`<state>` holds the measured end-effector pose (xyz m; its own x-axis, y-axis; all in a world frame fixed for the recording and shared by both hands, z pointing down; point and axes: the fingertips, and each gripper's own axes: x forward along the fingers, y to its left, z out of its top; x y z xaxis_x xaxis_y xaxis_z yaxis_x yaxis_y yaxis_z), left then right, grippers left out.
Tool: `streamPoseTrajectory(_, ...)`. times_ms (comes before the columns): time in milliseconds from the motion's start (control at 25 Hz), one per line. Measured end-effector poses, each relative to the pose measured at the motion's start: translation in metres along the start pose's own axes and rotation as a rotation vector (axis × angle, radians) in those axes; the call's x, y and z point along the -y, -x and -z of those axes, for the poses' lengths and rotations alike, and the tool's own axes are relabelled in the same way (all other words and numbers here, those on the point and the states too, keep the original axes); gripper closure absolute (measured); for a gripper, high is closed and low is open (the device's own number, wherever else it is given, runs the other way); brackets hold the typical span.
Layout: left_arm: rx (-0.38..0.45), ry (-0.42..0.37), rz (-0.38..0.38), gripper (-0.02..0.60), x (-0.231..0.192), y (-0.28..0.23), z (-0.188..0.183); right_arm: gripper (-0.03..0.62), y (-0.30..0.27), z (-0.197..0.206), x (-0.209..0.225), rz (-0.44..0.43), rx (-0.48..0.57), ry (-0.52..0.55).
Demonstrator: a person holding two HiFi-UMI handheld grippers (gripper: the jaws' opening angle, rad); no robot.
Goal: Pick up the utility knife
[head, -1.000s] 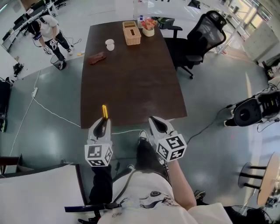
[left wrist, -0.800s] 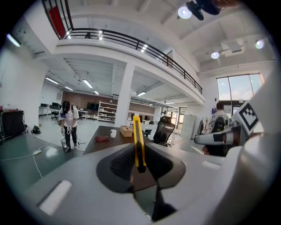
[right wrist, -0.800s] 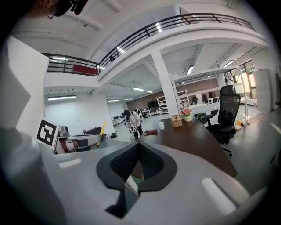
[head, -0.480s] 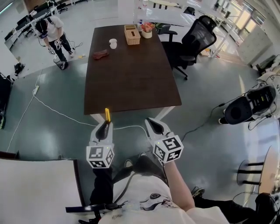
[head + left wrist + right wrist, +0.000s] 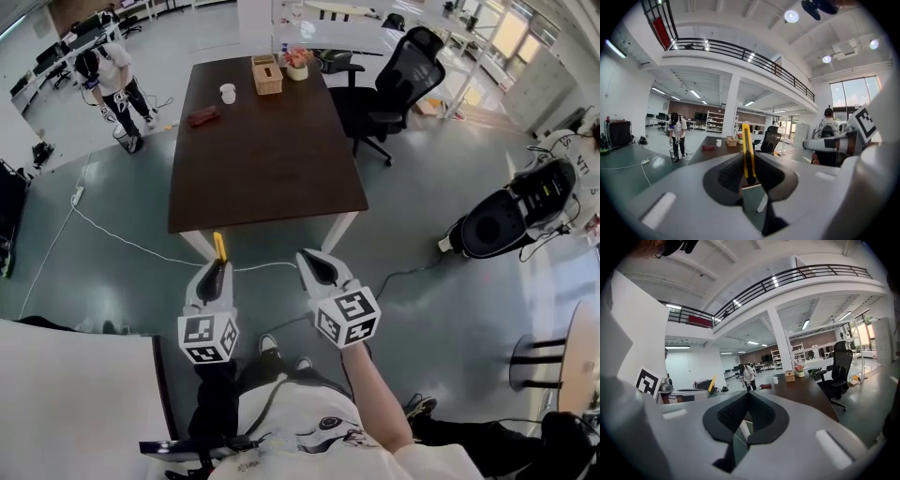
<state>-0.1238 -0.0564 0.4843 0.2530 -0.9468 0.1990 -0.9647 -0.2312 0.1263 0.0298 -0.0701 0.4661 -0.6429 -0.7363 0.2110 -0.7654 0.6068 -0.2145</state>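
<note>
My left gripper [image 5: 215, 269] is shut on a yellow utility knife [image 5: 219, 247], whose thin body sticks out forward past the fingertips. In the left gripper view the utility knife [image 5: 748, 151] stands on edge, pinched between the dark pads of my left gripper [image 5: 749, 177]. My right gripper [image 5: 314, 263] hangs beside it to the right, shut with nothing between its jaws; the right gripper view shows my right gripper [image 5: 746, 394] with its pads meeting. Both grippers hover over the floor, short of the dark table [image 5: 272, 178].
The dark table carries a wicker box [image 5: 267, 75], a white cup [image 5: 227, 93], a flower pot [image 5: 298, 64] and a reddish object [image 5: 202, 116]. A black office chair [image 5: 389, 89] stands at its right. A white cable [image 5: 112, 234] runs over the floor. A person [image 5: 112, 80] stands far left.
Both grippers have drawn back from the table's near edge with the knife still in the left one. The table now sits farther away in the head view.
</note>
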Motion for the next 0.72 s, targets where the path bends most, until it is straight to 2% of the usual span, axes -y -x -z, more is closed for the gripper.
streamPoseTrajectory(360,0.012,-0.002,-0.020,0.517,0.059,0.041,0.006,0.594,0.068,0.007,0.015,0.026,0.023,0.007)
streamPoseTrajectory(720,0.065,-0.030,-0.021,0.517,0.070,0.053,-0.010,0.594,0.095,-0.002,0.021,0.054,0.076,0.029)
